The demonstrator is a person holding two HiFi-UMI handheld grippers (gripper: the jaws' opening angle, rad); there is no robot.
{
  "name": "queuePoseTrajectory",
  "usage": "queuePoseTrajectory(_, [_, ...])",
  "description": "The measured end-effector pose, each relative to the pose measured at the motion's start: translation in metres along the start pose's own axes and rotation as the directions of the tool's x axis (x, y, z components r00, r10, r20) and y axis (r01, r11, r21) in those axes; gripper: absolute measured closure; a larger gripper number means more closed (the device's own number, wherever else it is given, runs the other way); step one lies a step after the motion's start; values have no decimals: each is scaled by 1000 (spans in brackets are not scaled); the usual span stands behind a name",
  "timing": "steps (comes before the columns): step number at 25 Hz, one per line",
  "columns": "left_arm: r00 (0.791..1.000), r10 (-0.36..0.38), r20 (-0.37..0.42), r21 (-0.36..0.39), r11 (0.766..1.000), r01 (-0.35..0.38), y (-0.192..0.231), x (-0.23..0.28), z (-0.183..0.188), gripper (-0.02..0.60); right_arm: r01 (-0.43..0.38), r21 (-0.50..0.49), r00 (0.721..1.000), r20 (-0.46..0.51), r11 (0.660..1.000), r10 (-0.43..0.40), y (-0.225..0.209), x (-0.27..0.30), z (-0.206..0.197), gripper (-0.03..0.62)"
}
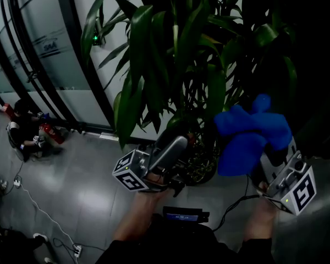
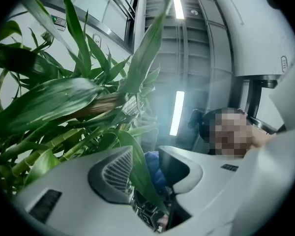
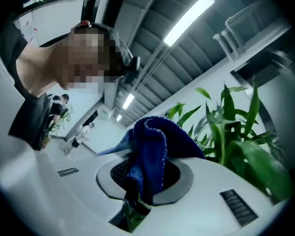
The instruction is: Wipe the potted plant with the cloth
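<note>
Though the dim head view swallowed most detail, the potted plant [image 1: 170, 48] filled its upper half. Its leaves were cut off by the top edge, and its pot [image 1: 203, 166], on the grey floor [image 1: 71, 186], was largely hidden behind the left tool [image 2: 148, 167]. That tool pointed up into the foliage with its jaws apart, and a long leaf [image 2: 137, 168] ran between them unpinched. The right tool [image 3: 145, 178] was clamped on the blue cloth [image 3: 150, 146], which bunched above the jaws and hid their tips. The cloth sat just right of the lower leaves; whether it touched one could not be made out.
</note>
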State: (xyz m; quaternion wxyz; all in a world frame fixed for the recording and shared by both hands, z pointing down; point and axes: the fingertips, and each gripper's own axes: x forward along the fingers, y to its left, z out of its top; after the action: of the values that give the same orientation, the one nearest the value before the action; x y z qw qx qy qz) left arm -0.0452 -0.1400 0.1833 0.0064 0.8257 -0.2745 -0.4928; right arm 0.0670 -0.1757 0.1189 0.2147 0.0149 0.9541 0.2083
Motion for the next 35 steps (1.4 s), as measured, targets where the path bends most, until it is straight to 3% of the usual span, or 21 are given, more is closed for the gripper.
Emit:
queuePoseTrajectory(3, [1000, -3, -3, -35, 999, 3, 4, 2, -4, 347, 109, -2, 987, 120, 994, -107, -29, 0, 27, 517])
queuePoseTrajectory(7, [1000, -12, -27, -40, 999, 11, 1, 8, -14, 288, 135, -34, 982, 137, 990, -129, -40, 17, 29, 517])
queuePoseTrajectory(11, [997, -68, -22, -23, 997, 67, -15, 21, -17, 258, 27, -107, 1000, -4, 994, -28, -21, 51, -7, 517])
queuePoseTrajectory(14, [996, -87, -16, -10, 996, 87, -21, 26, -20, 227, -68, -111, 989, -138, 992, 52, 2, 59, -47, 517])
queuePoseTrajectory(20, [996, -87, 18, -6, 996, 87, -20, 19, -20, 195, -148, -96, 975, -181, 984, 128, 39, 39, -68, 517])
queuePoseTrajectory(23, [995, -90, 41, -8, 996, 90, -20, 17, -17, 190, -219, -137, 957, -221, 966, 186, 62, 29, -77, 517])
queuePoseTrajectory(28, [994, -100, 33, 20, 995, 99, -21, 19, -20, 190, -299, -118, 930, -260, 947, 261, 89, 15, -95, 517])
queuePoseTrajectory(32, [996, -92, 8, 72, 993, 91, -23, 19, -23, 189, -383, -113, 886, -325, 917, 331, 107, -2, -109, 517])
queuePoseTrajectory(35, [998, -62, -18, 125, 990, 64, -22, 16, -24, 190, -457, -64, 853, -314, 887, 417, 124, -17, -114, 517])
